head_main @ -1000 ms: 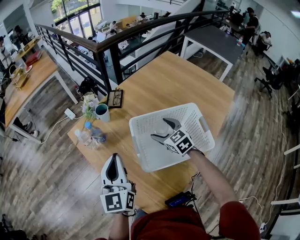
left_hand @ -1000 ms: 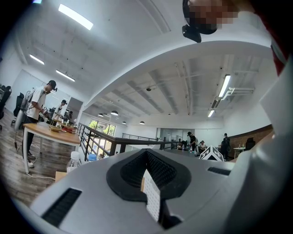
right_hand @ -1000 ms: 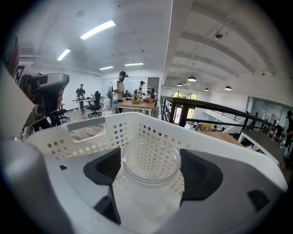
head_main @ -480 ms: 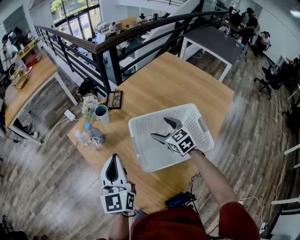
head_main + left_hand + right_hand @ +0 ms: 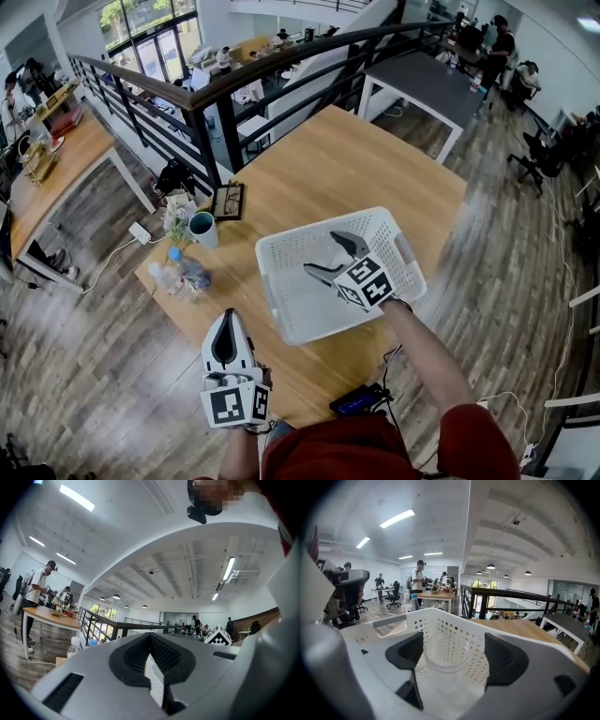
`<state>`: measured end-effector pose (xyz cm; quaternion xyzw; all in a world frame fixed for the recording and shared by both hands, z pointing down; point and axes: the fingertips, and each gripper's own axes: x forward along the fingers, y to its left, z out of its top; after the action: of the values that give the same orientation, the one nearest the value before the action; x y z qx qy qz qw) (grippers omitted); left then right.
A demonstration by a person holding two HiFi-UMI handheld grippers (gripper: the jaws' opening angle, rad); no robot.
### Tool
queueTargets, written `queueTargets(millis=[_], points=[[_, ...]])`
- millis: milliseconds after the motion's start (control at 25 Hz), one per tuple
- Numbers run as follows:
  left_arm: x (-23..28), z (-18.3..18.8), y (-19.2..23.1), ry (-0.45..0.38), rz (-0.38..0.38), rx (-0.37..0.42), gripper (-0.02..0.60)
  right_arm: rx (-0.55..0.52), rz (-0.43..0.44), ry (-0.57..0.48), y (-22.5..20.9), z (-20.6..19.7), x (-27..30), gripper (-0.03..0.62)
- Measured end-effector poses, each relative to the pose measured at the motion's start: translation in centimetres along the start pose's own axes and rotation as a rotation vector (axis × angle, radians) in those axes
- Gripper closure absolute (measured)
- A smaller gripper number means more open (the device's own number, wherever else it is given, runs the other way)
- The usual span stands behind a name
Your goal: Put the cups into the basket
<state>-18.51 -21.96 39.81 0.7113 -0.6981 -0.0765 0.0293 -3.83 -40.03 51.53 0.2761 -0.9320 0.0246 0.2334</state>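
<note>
A white perforated basket [image 5: 319, 228] stands on the wooden table [image 5: 347, 159]. My right gripper [image 5: 321, 253] hovers inside it, open. In the right gripper view a clear plastic cup [image 5: 446, 654] stands upright on the basket floor between the spread jaws of that gripper [image 5: 452, 651], with a gap showing on its right side. A teal mug [image 5: 202, 225] sits on the table left of the basket. My left gripper [image 5: 226, 323] is held low near the table's near edge, shut and empty; in its own view its jaws [image 5: 152, 660] point up toward the ceiling.
A water bottle [image 5: 183, 272], a small flower vase [image 5: 176, 217] and a picture frame [image 5: 230, 197] stand near the mug at the table's left edge. A dark phone-like device [image 5: 356, 400] lies at the near edge. A black railing [image 5: 216, 103] runs behind the table.
The right gripper has drifted very slightly to the right over the basket. The left gripper has not moved.
</note>
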Motion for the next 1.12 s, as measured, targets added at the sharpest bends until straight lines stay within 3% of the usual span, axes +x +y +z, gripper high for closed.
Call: queueTargets(millis=[1120], points=[[-0.2,0.7,-1.1,-0.011,-0.022,0.019,0.581,-0.029,-0.031,-0.151,0.4,5.1,-4.6,0.209]])
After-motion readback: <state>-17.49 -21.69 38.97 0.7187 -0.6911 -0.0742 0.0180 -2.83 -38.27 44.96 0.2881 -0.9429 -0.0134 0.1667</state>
